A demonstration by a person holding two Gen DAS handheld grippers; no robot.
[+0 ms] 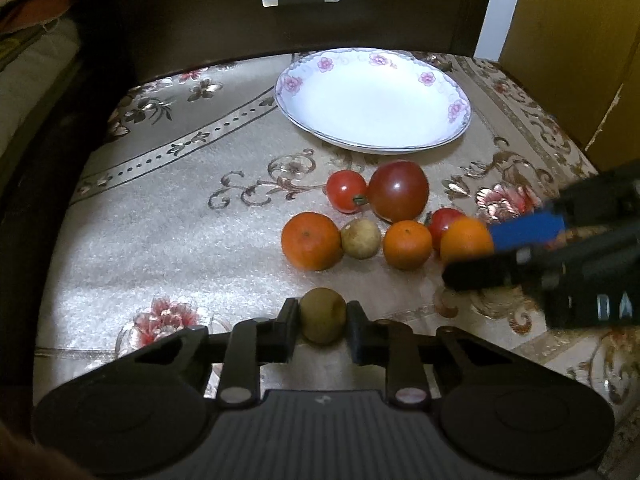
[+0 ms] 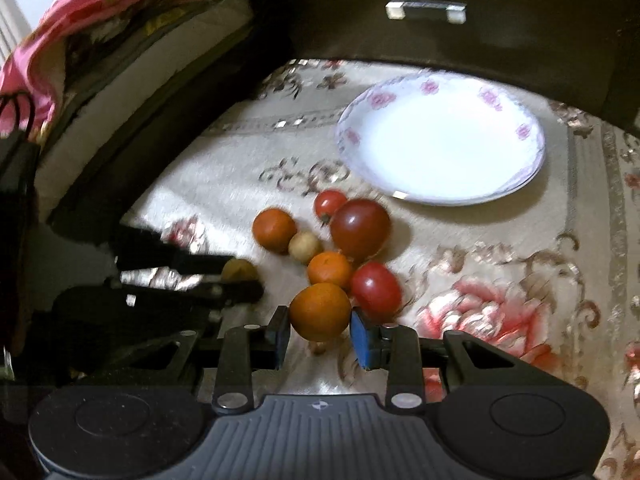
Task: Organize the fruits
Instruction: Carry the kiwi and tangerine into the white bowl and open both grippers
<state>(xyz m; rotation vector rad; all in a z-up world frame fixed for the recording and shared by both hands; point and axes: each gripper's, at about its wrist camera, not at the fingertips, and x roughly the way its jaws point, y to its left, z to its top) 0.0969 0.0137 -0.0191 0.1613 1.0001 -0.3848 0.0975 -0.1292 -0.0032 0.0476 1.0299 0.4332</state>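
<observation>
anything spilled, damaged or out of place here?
Nothing spilled or damaged. The plate sits upright and holds nothing; the fruits lie loose on the tablecloth before it. The left gripper holds a small greenish fruit, the right gripper an orange.

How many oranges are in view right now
3: one orange at the left of the cluster, one orange in the middle, one orange clamped in the right gripper. None seem hidden.

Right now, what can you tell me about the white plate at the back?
The plate is white, glossy and shallow, looking like china, with pink flowers around its rim and a thin dark edge line. It lies flat and empty on the patterned tablecloth, behind the cluster of fruit. Nothing touches it; both grippers are away from it.
</observation>
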